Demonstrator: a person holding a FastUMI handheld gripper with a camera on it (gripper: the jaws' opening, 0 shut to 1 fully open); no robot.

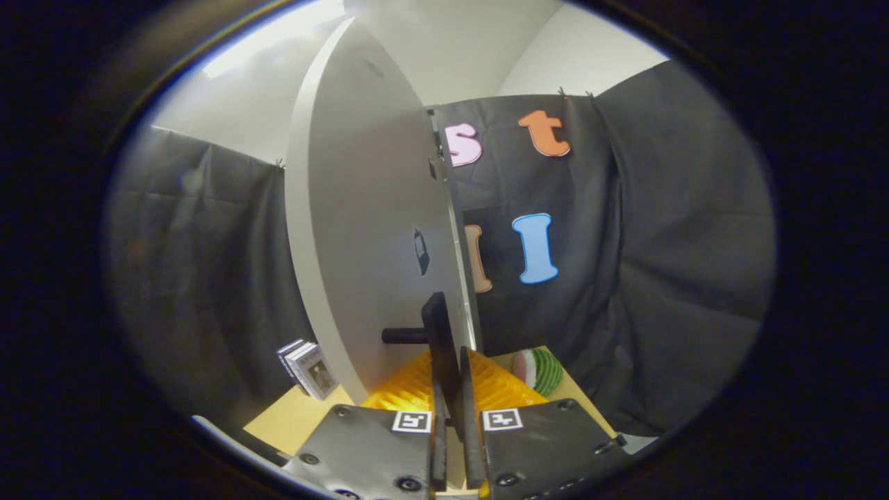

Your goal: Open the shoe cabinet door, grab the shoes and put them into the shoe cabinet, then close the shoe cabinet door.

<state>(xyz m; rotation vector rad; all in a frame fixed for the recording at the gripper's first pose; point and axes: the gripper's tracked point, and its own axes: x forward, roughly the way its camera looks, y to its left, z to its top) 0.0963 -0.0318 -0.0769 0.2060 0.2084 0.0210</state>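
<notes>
- Gripper: the two black fingers are drawn close together and pinch the black door handle between their tips; each finger block bears a small square marker.
- Door handle: a flat black bar on a short black post, projecting from the face of the cabinet door.
- Cabinet door: a pale grey panel standing upright, seen nearly edge-on, rising straight ahead of the fingers; a small dark mark sits on its face above the handle.
- Yellow ribbed object: lies at the door's foot, just beyond the fingertips.
- Round watermelon-patterned object: rests to the right of the yellow one.
- Small printed box: stands left of the door.
- Tabletop: light wood, carrying these items.
- Room: black cloth walls, white ceiling above.
</notes>
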